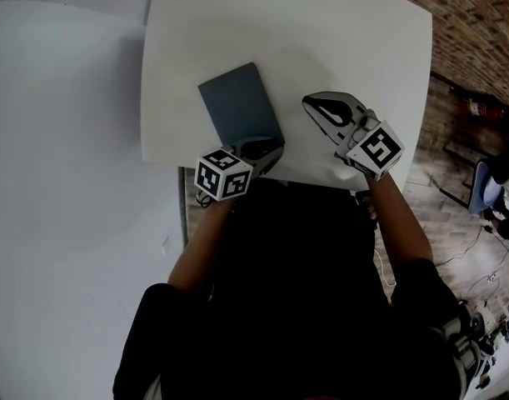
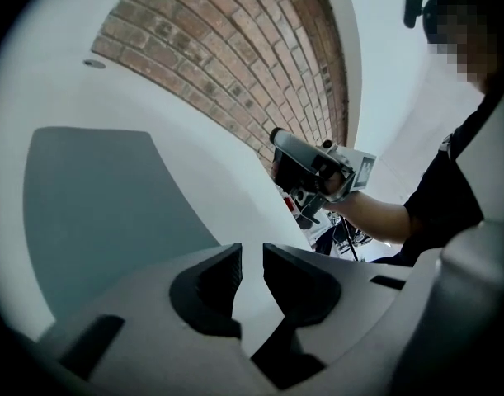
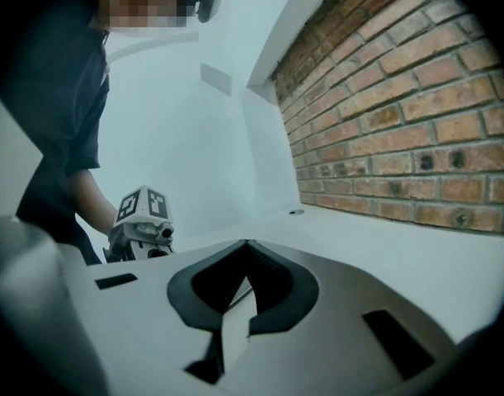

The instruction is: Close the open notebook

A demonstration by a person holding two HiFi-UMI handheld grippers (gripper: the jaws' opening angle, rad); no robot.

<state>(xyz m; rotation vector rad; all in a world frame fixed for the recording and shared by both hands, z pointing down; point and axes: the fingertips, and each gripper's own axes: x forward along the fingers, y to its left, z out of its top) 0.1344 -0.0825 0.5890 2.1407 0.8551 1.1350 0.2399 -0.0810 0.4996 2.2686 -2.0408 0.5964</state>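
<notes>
Grey rectangular notebook [image 1: 240,107] lies closed on smooth table [image 1: 337,48]; left tool [image 2: 252,258] parted, right tool [image 3: 247,247] together.

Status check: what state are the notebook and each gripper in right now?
notebook: closed, lying flat on the table.
left gripper: jaws slightly apart, nothing between them, by the notebook's near corner.
right gripper: jaws together, empty, off to the notebook's right.

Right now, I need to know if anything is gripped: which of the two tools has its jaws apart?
The left tool, by the closed grey notebook: a gap shows between its jaws, with nothing in it. The right tool has its jaw tips together.
</notes>
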